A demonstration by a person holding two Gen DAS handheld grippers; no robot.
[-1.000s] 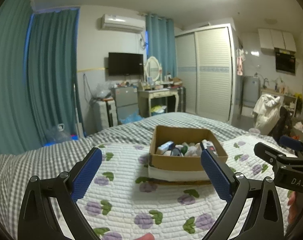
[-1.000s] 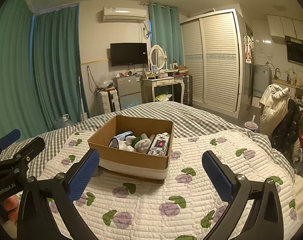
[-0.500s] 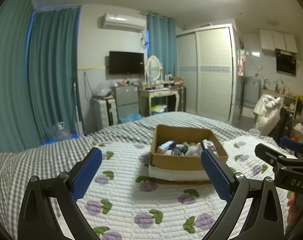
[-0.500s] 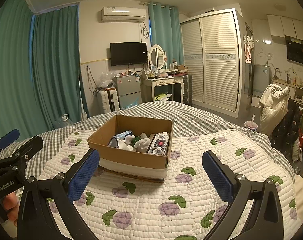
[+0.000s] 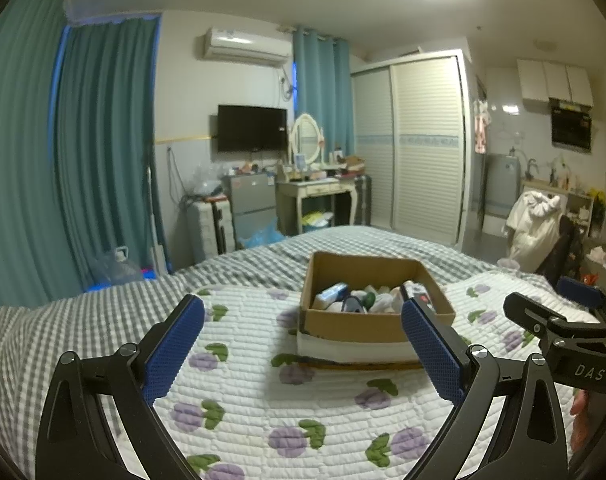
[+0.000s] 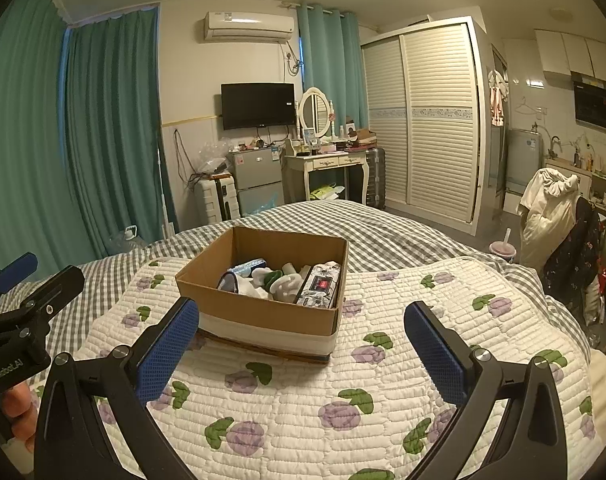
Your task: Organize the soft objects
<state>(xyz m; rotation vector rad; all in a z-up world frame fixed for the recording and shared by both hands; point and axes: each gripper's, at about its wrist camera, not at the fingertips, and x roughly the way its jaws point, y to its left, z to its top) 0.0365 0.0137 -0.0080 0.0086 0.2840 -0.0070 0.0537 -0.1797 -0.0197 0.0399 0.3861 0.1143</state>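
Observation:
An open cardboard box point(image 5: 363, 324) point(image 6: 259, 312) sits on a white quilt with purple flowers point(image 5: 263, 408) point(image 6: 343, 392) on the bed. It holds several soft items point(image 6: 279, 280) point(image 5: 363, 300), white and green, and a patterned pack point(image 6: 321, 286). My left gripper point(image 5: 303, 352) is open and empty, short of the box. My right gripper point(image 6: 303, 348) is open and empty, just in front of the box. Each gripper shows at the edge of the other's view point(image 5: 563, 328) point(image 6: 27, 304).
A grey checked bedsheet point(image 5: 63, 320) lies under the quilt. Beyond the bed stand a small fridge point(image 6: 259, 180), a dressing table with a mirror point(image 6: 323, 160), a wardrobe point(image 6: 431, 120) and teal curtains point(image 6: 63, 140). A chair with clothes point(image 6: 555, 216) stands at right.
The left wrist view has tilted up a little; a reddish thing at its bottom edge has dropped out of sight. The right gripper has hardly moved.

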